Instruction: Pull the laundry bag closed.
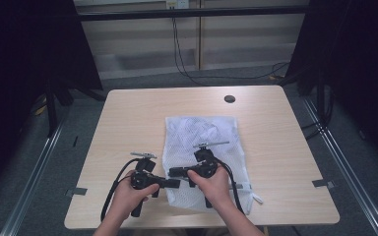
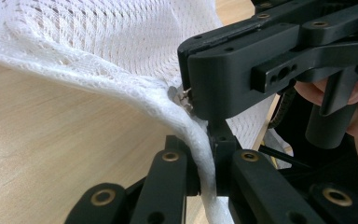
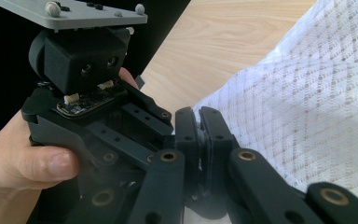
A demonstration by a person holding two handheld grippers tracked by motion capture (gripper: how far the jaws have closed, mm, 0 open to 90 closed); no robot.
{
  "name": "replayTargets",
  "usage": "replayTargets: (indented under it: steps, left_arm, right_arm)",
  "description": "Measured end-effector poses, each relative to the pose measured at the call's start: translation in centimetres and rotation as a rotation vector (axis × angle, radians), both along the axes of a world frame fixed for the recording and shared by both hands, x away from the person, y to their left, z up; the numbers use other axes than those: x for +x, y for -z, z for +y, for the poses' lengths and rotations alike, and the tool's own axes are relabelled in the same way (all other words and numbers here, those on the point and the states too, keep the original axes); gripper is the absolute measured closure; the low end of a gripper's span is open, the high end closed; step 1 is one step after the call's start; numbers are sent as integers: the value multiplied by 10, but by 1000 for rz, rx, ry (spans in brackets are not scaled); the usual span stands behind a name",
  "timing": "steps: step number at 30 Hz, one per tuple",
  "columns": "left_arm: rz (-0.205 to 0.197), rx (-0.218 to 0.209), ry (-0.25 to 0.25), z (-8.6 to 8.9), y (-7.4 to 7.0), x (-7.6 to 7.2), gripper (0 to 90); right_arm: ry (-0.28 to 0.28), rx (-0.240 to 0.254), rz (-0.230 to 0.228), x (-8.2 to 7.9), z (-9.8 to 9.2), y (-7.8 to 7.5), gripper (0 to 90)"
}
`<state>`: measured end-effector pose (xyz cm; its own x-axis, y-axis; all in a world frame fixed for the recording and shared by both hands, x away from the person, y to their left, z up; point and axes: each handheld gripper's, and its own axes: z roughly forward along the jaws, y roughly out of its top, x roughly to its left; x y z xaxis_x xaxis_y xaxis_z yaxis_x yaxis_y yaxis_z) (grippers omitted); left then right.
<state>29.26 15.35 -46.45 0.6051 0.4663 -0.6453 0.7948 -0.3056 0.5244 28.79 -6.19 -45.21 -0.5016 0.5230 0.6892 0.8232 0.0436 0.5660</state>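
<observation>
A white mesh laundry bag [image 1: 202,147] lies flat on the wooden table [image 1: 128,123], near the front edge. My left gripper [image 1: 176,183] points right at the bag's left edge. In the left gripper view this gripper [image 2: 205,175] is shut on the bag's thick white hem [image 2: 177,114]. My right gripper [image 1: 172,172] points left across the bag and meets the same edge just behind the left one. Its jaws [image 2: 189,95] are shut on a small metal zipper pull [image 2: 182,97]. In the right gripper view its pads [image 3: 199,135] press together at the mesh edge [image 3: 307,107].
A small black round disc [image 1: 230,99] sits near the table's far edge. Grey tape tabs [image 1: 323,183] mark the table's side edges. Cables run over the floor behind the table. Black curtains hang at both sides.
</observation>
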Motion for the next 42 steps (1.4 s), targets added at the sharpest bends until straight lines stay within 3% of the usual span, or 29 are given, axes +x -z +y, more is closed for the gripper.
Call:
replayTargets:
  steps: [19, 42]
  left_arm:
    - [48, 3, -35, 0, -3, -1, 890]
    - [38, -5, -45, 3, -4, -2, 891]
  right_arm:
    - [-5, 11, 6, -3, -7, 0, 870]
    - [1, 26, 16, -5, -12, 1, 873]
